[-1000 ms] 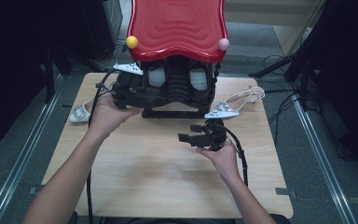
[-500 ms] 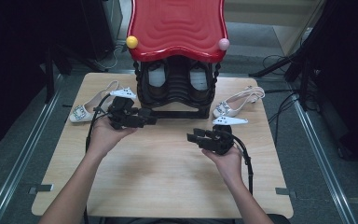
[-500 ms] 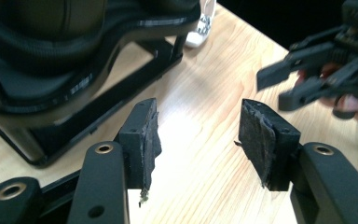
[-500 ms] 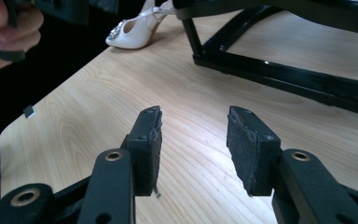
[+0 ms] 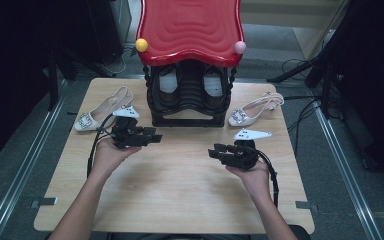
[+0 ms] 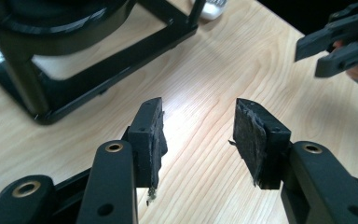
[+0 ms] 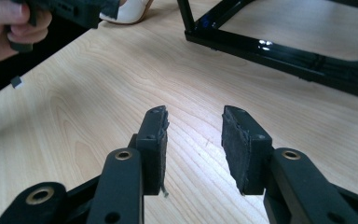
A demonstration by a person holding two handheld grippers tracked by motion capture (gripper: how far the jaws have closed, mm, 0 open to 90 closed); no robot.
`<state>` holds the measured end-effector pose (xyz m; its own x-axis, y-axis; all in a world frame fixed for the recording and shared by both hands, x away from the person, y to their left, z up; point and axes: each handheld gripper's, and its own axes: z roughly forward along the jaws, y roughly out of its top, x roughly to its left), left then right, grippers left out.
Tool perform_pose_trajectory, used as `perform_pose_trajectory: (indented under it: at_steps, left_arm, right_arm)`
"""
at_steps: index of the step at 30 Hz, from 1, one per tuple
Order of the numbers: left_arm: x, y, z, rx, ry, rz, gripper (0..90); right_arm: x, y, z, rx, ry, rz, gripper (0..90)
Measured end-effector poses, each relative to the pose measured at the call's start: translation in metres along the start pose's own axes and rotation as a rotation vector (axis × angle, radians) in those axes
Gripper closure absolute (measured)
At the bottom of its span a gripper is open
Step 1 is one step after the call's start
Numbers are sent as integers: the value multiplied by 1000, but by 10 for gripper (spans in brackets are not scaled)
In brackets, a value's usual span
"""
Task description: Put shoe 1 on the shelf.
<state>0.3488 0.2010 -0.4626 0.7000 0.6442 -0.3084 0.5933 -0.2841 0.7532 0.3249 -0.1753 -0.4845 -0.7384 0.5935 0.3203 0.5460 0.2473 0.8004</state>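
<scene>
Since a second ago the left gripper (image 5: 152, 136) has come down from the black shoe rack (image 5: 190, 102) to just above the wooden table (image 5: 180, 190); the right gripper (image 5: 214, 150) has shifted slightly. Both grippers' jaws have just been closing, yet stand apart with nothing between them. The rack stands at the table's far middle. One white shoe (image 5: 100, 111) lies left of it, another (image 5: 255, 109) right.
</scene>
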Motion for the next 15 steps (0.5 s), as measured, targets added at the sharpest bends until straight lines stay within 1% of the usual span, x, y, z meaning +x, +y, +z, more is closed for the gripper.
perform_pose_trajectory:
  at_steps: [3,4,5,6,7,9,11,13,14,15]
  left_arm:
    - [5,-8,-4,-3,8,-22,529]
    - [6,-11,-6,-1,12,-27,530]
    - [8,-13,-8,-4,16,-33,531]
    - [10,-16,-10,-11,13,-41,539]
    - [12,-19,-13,-16,21,-42,553]
    - [17,-24,-19,-17,26,-57,593]
    - [21,-28,-23,-21,33,-82,628]
    - [27,-33,-27,-31,50,-102,693]
    - [30,-35,-29,-39,71,-101,720]
    - [32,-37,-31,-39,82,-104,751]
  right_arm:
    - [-5,-1,1,9,9,24,614]
    - [-8,-1,1,3,16,17,589]
    - [-9,-2,2,0,15,26,560]
    - [-11,-2,3,9,4,36,560]
    - [-13,-1,4,35,-8,41,563]
    - [-17,0,7,51,-13,44,564]
    - [-20,2,10,45,-3,57,563]
    - [-22,4,11,39,0,56,563]
    - [-22,4,12,41,3,55,562]
    - [-22,4,13,46,4,54,556]
